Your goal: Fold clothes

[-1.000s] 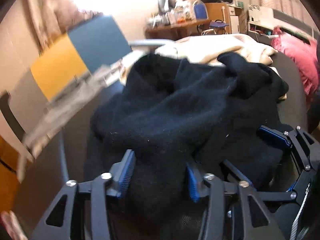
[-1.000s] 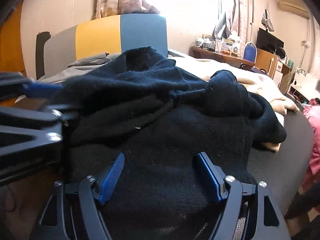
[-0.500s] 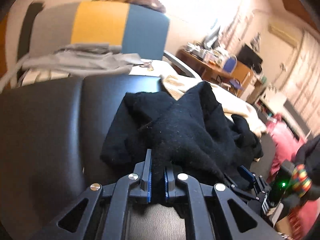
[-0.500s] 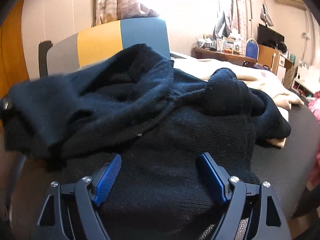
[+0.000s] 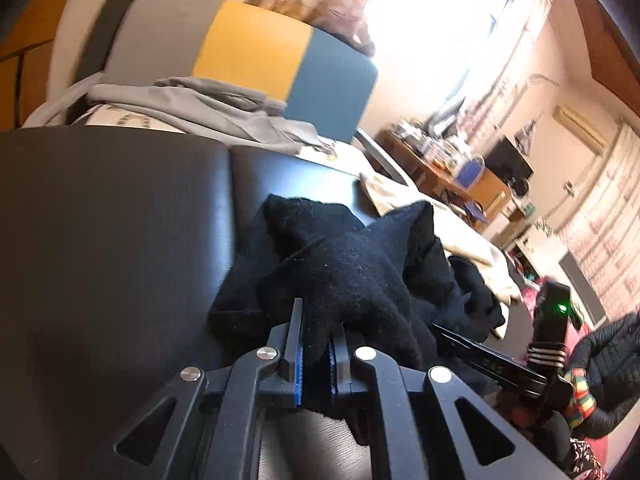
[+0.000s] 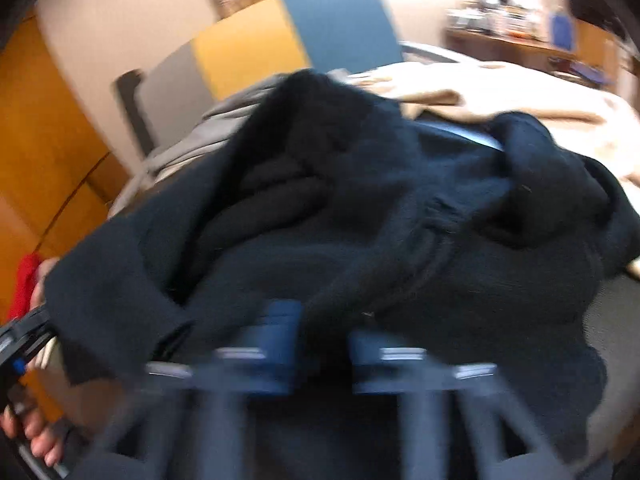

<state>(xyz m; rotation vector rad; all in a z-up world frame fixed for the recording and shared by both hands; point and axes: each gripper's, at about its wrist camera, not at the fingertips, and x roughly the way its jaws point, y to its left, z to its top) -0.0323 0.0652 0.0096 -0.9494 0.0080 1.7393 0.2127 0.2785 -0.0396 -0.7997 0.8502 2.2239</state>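
A black knitted garment point(image 5: 352, 276) lies crumpled on a black padded surface point(image 5: 112, 240). My left gripper point(image 5: 316, 356) is shut on a fold of it, with fabric pinched between the blue pads and pulled up into a peak. In the right wrist view the same garment point(image 6: 360, 200) fills the frame, blurred. My right gripper point(image 6: 324, 344) has its jaws closing on a ridge of that fabric, which sits between the pads. The left gripper point(image 6: 20, 344) and the hand holding it show at the lower left edge, at the garment's far end.
A grey garment point(image 5: 192, 104) lies behind the padded surface, against a grey, yellow and blue panel point(image 5: 256, 52). A beige blanket point(image 5: 460, 232) lies just beyond the black garment. A cluttered wooden desk point(image 5: 440, 160) stands further back. An orange wall point(image 6: 40, 160) is at the left.
The left jaws closed on a fold and the gripper swung away to the left, drawing the fabric out. The right jaws went from wide apart to nearly together on the fabric.
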